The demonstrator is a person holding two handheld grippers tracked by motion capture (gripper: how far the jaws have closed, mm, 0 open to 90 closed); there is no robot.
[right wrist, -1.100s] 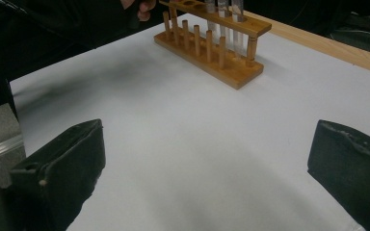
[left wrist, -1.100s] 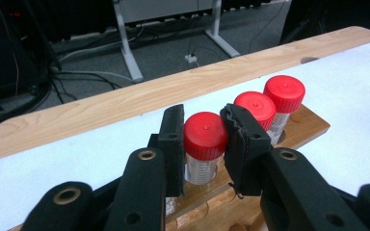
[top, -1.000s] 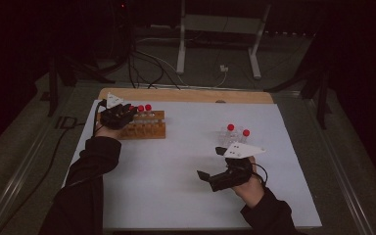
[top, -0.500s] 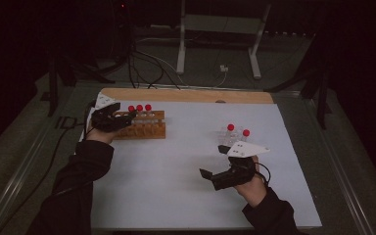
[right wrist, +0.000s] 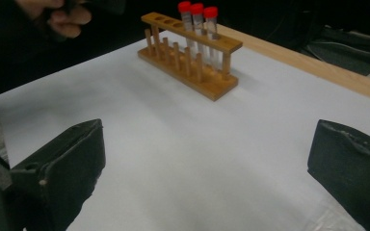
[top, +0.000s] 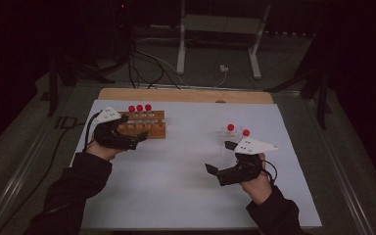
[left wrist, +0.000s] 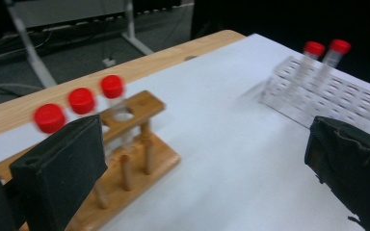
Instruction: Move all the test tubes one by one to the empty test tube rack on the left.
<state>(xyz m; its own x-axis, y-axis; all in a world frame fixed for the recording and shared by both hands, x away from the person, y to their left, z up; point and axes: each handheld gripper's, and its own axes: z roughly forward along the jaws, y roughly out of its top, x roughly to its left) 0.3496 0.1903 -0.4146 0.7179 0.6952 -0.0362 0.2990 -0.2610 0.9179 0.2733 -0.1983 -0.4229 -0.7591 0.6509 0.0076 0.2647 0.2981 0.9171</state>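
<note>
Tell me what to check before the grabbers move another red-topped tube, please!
1. Left gripper empty: ok, its jaws have just been opening and nothing sits between them.
2. Right gripper open and empty: ok.
3. Three red-capped clear tubes upright in the wooden peg rack: ok.
4. Free holes in that rack: ok, several show in the right gripper view.
5. Two red-capped tubes waiting in the clear plastic grid rack: ok.
6. Tubes seated fully down: cannot tell.
</note>
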